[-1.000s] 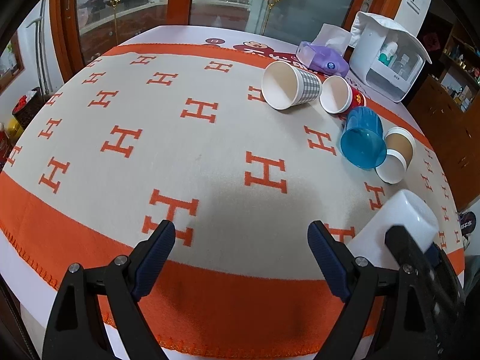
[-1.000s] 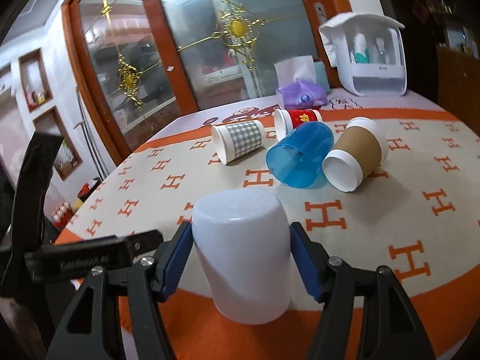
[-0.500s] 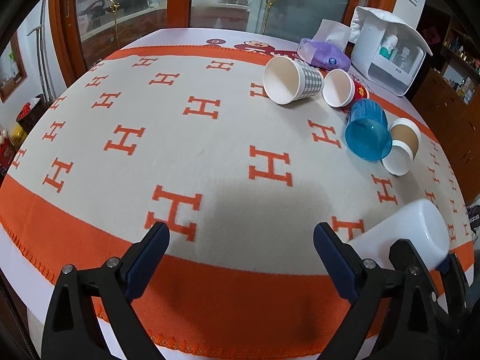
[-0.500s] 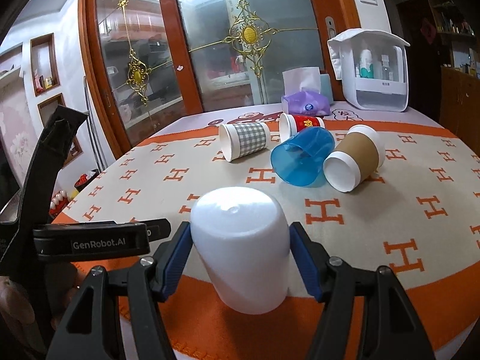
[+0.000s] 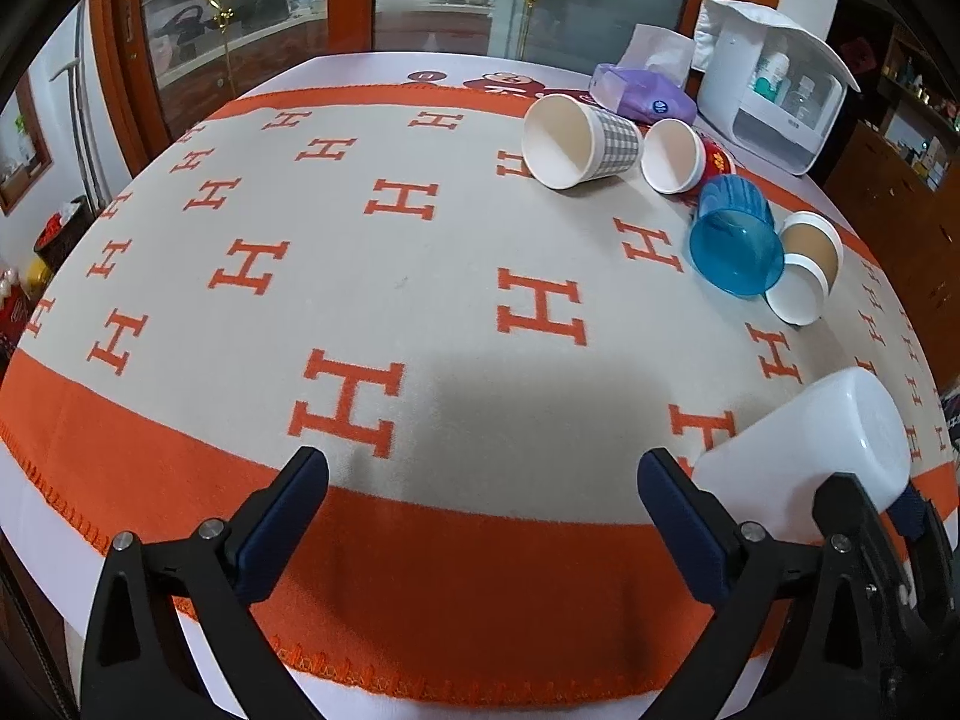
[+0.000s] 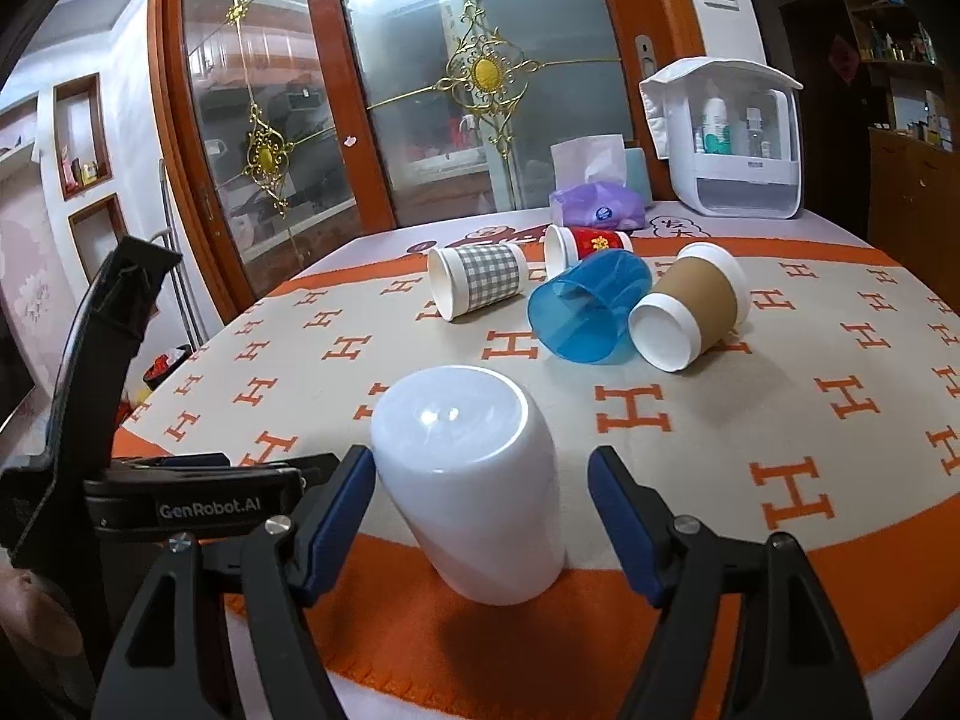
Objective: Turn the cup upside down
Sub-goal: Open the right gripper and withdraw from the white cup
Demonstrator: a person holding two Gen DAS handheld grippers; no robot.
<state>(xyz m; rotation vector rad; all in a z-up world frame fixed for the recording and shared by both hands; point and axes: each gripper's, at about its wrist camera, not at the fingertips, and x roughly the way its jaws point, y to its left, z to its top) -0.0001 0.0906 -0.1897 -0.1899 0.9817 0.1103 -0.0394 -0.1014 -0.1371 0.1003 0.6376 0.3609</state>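
Note:
A white plastic cup (image 6: 474, 480) stands upside down, base up, on the orange border of the H-patterned tablecloth (image 6: 780, 408). My right gripper (image 6: 480, 462) is open around it. Its left finger sits close against the cup wall, and a clear gap shows between the cup and the right finger (image 6: 618, 504). In the left wrist view the same cup (image 5: 828, 450) appears at the lower right. My left gripper (image 5: 483, 468) is open and holds nothing, hovering over the near edge of the cloth to the left of the cup.
Four cups lie on their sides farther back: a checked paper cup (image 5: 600, 144), a red one (image 5: 684, 156), a blue plastic one (image 5: 735, 240) and a brown paper one (image 5: 807, 264). Behind them are a purple tissue pack (image 5: 642, 99) and a white storage box (image 5: 774, 84).
The right gripper's fingers have spread apart and let go of the white cup, which now stands mouth-down on the cloth. The left gripper stayed open and drew back slightly.

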